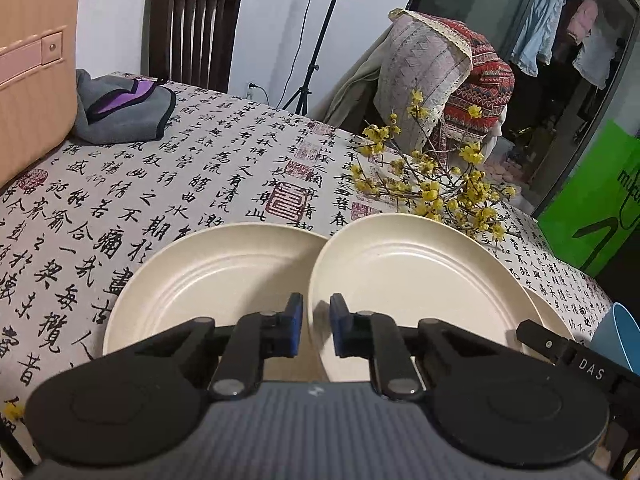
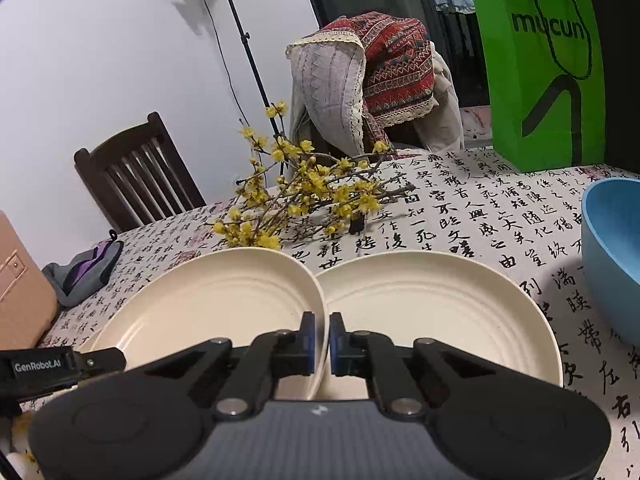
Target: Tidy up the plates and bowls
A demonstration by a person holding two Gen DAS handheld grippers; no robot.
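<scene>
Three cream plates lie side by side on the calligraphy tablecloth (image 1: 120, 208). The middle plate (image 1: 420, 280) (image 2: 208, 304) overlaps the left plate (image 1: 208, 280) and the right plate (image 2: 440, 312). My left gripper (image 1: 316, 328) is shut on the middle plate's left rim. My right gripper (image 2: 322, 340) is shut on the same plate's right rim. A finger of the right gripper (image 1: 540, 338) shows at the plate's far side in the left wrist view. A blue bowl (image 2: 612, 248) (image 1: 616, 332) stands to the right of the plates.
Yellow flowering branches (image 1: 440, 184) (image 2: 312, 196) lie just behind the plates. A pink case (image 1: 36, 80) and a grey-purple pouch (image 1: 124, 108) sit at the far left, and a green paper bag (image 2: 544, 72) at the far right. Chairs (image 1: 192, 28) stand past the table's far edge.
</scene>
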